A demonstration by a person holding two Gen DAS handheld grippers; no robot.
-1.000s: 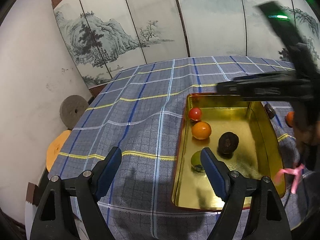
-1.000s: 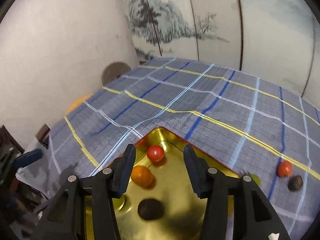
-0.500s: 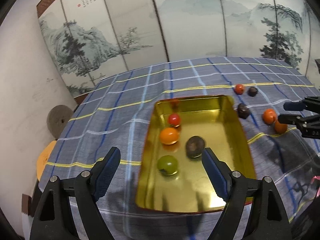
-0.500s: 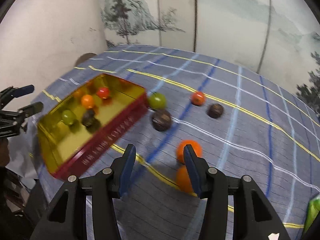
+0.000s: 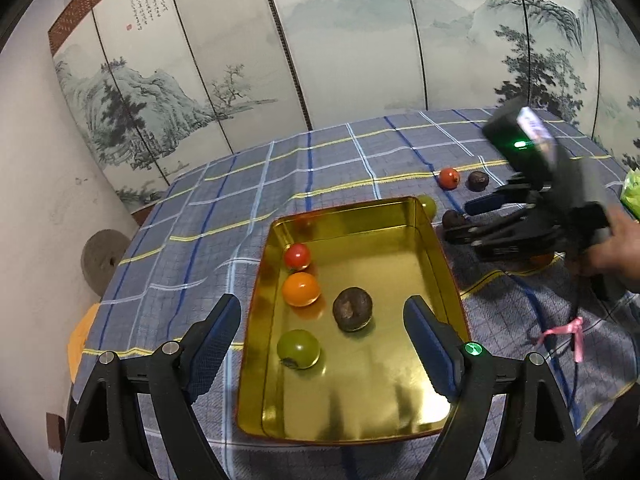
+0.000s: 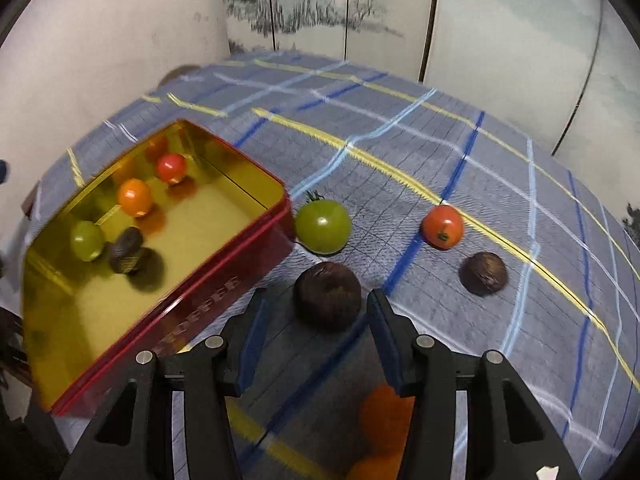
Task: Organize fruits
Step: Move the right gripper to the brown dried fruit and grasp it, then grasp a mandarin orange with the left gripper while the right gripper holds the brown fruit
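A gold tin tray (image 5: 436, 256) (image 6: 240, 248) with red outer walls sits on the plaid cloth. It holds a red tomato (image 5: 297, 256), an orange fruit (image 5: 301, 289), a green tomato (image 5: 298, 349) and a dark brown fruit (image 5: 352, 308). My left gripper (image 5: 322, 332) is open and empty above the tray's near half. My right gripper (image 6: 316, 332) (image 5: 460, 220) is open just short of a dark brown fruit (image 6: 327, 294) (image 5: 452, 219) lying beside the tray. A green tomato (image 6: 323, 225), a red tomato (image 6: 442, 226) and another brown fruit (image 6: 483, 273) lie further out. Orange fruits (image 6: 384, 412) show blurred under the right gripper.
A painted folding screen (image 5: 360, 40) stands behind the table. A grey round stone (image 5: 102, 256) and a yellow object (image 5: 78, 340) are off the table's left edge. A green bag (image 5: 632, 192) is at the far right. A pink ribbon (image 5: 568, 332) hangs from the right gripper's cable.
My right gripper left the tray, swung right to the loose fruit, then came in low towards the brown fruit beside the tray. My left gripper shifted so the tray sits centred under it.
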